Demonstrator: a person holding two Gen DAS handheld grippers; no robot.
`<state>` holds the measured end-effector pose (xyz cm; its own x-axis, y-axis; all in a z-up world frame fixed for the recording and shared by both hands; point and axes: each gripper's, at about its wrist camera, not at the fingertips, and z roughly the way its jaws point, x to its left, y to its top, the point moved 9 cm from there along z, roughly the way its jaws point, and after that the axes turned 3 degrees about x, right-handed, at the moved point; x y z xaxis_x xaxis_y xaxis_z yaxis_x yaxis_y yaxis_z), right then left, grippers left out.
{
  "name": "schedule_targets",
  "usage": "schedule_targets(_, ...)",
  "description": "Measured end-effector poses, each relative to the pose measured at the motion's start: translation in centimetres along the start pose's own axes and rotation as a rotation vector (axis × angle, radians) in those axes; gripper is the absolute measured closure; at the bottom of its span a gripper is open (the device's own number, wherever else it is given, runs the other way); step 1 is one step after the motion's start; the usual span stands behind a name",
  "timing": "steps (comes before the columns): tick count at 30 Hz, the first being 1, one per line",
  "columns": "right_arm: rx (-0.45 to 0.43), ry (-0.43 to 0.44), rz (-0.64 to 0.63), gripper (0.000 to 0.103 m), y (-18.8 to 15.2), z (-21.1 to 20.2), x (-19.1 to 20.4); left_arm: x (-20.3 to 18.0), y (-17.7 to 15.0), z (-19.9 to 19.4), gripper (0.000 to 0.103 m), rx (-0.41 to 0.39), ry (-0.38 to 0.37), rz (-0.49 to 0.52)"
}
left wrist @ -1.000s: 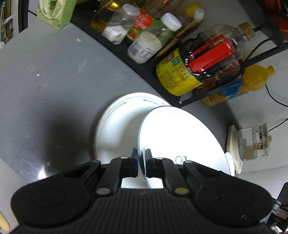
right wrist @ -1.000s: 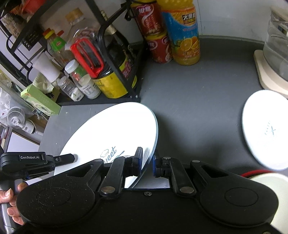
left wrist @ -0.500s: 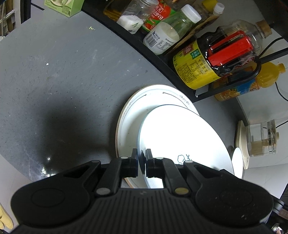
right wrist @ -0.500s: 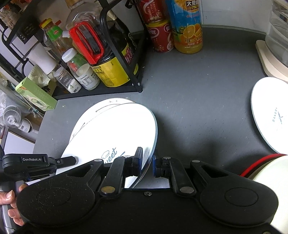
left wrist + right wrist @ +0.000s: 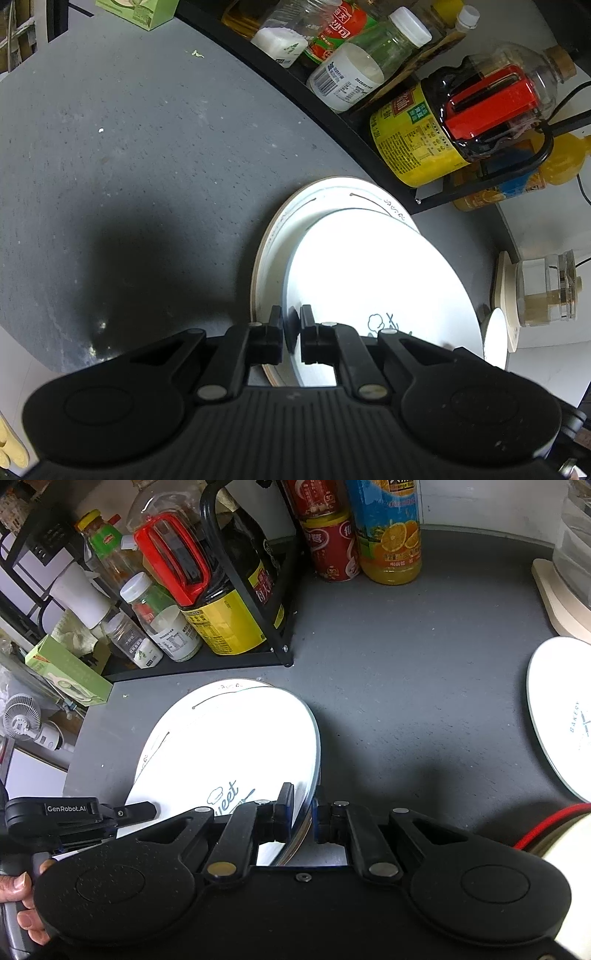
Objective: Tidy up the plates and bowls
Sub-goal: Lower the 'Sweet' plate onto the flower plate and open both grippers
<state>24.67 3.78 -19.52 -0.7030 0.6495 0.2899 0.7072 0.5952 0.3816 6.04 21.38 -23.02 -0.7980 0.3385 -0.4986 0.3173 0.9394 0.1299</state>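
Left gripper [image 5: 291, 328] and right gripper [image 5: 303, 808] each pinch opposite edges of the same white plate [image 5: 229, 749], jaws closed on its rim. The plate hangs tilted just above a larger plate [image 5: 295, 218] lying on the grey counter [image 5: 129, 155], in front of the black rack [image 5: 266, 602] of bottles.

Risk, as judged: the rim is thin and glazed, so an uneven release by either gripper could let it slide or clatter onto the lower plate; an off-centre drop would leave the stack crooked.

The right wrist view alone shows a second printed plate [image 5: 557, 716] well apart to the right, and a hand [image 5: 22, 897] on the left gripper's handle. The left wrist view alone shows how far the lower plate's rim juts out beyond the held one.
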Motion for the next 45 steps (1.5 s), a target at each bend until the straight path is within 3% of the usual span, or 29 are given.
schedule_targets(16,0.014,-0.006,0.040,0.095,0.6,2.0,-1.0,-0.2,0.4,0.9,0.094,0.018,0.059,-0.011)
schedule_targets(23,0.015,-0.013,0.031,0.094,1.0,2.3,-1.0,-0.4,2.0,-1.2,0.093,-0.032,0.097,0.004)
schedule_targets(24,0.017,-0.015,0.032,0.094,1.0,2.4,-1.0,-0.4,2.3,-1.5,0.091,-0.037,0.102,0.005)
schedule_targets(28,0.027,-0.030,0.034,0.092,0.8,2.8,-1.3,0.2,3.0,-2.3,0.061,-0.070,0.140,-0.009)
schedule_targets(29,0.026,-0.029,0.035,0.092,0.7,2.9,-1.4,0.4,3.1,-2.4,0.060,-0.071,0.141,-0.016)
schedule_targets(42,0.035,-0.040,0.012,0.091,1.0,3.8,-0.9,-0.1,2.6,-0.9,0.059,-0.041,0.110,-0.024)
schedule_targets(45,0.039,-0.045,0.010,0.090,1.0,4.0,-0.8,0.0,2.4,-0.5,0.064,-0.040,0.126,-0.012)
